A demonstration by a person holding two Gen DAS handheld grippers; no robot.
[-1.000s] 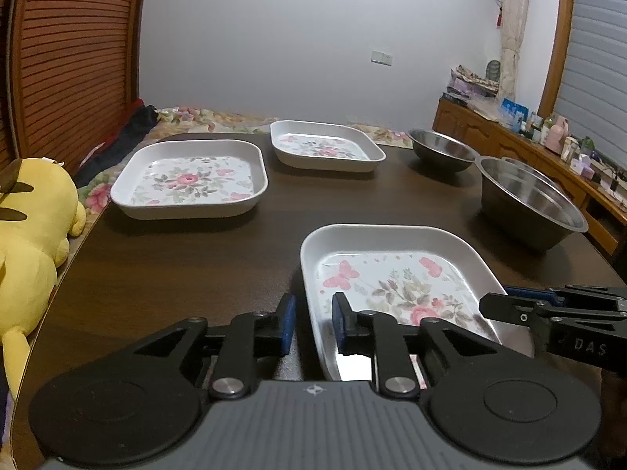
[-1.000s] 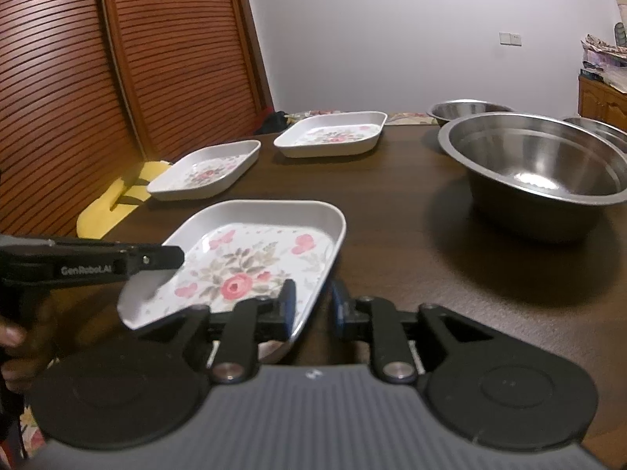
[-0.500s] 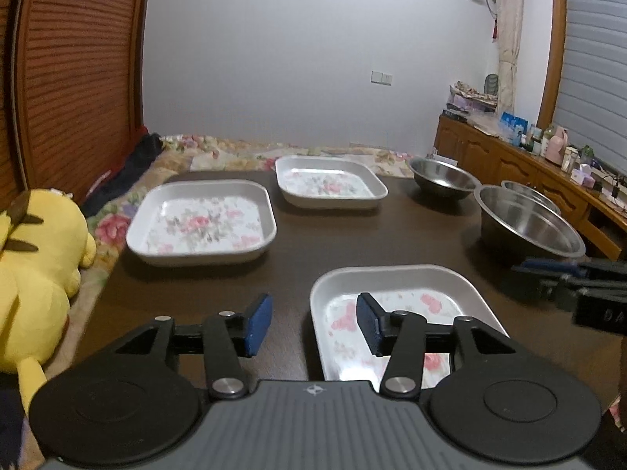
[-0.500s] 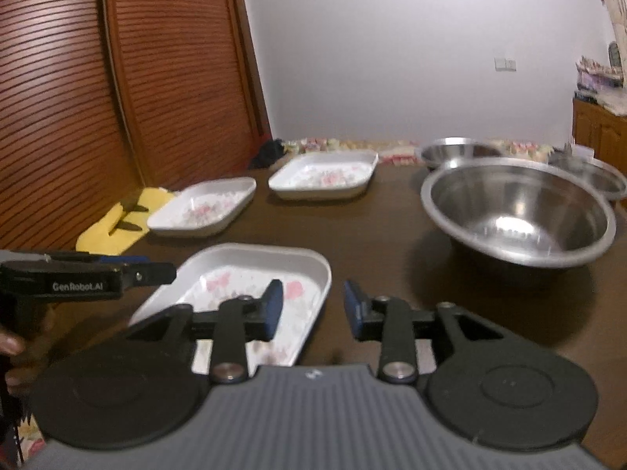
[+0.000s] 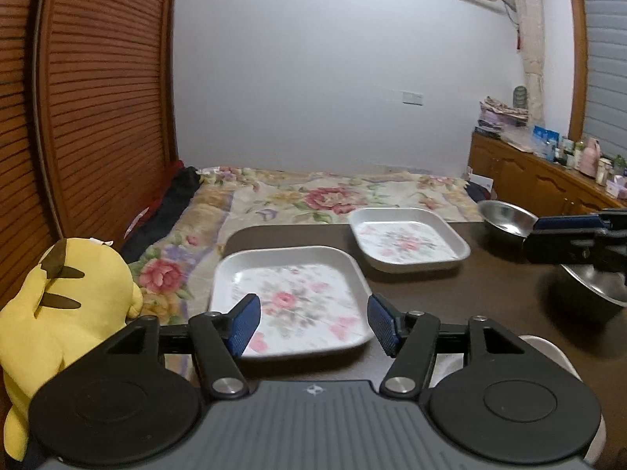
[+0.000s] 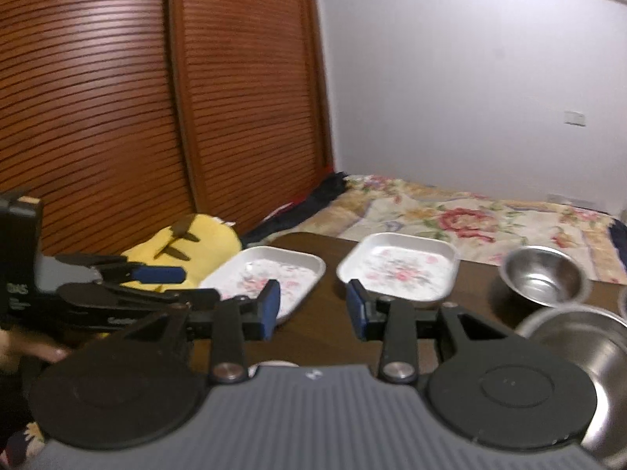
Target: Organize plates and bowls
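Above the dark wooden table (image 5: 490,293), both tools hang spread, holding nothing.

From the left wrist, the left gripper (image 5: 313,323) gapes, its ribbed blue pads framing a white square floral plate (image 5: 290,297); a second floral plate (image 5: 407,241) sits beyond, a shiny steel bowl (image 5: 505,219) farther right, a yellow plush toy (image 5: 58,305) at left. From the right wrist, the right gripper (image 6: 313,309) stands parted above the table (image 6: 333,258); both plates (image 6: 274,274) (image 6: 399,266) lie ahead, with the small bowl (image 6: 542,280) and a larger steel bowl (image 6: 588,348) right.
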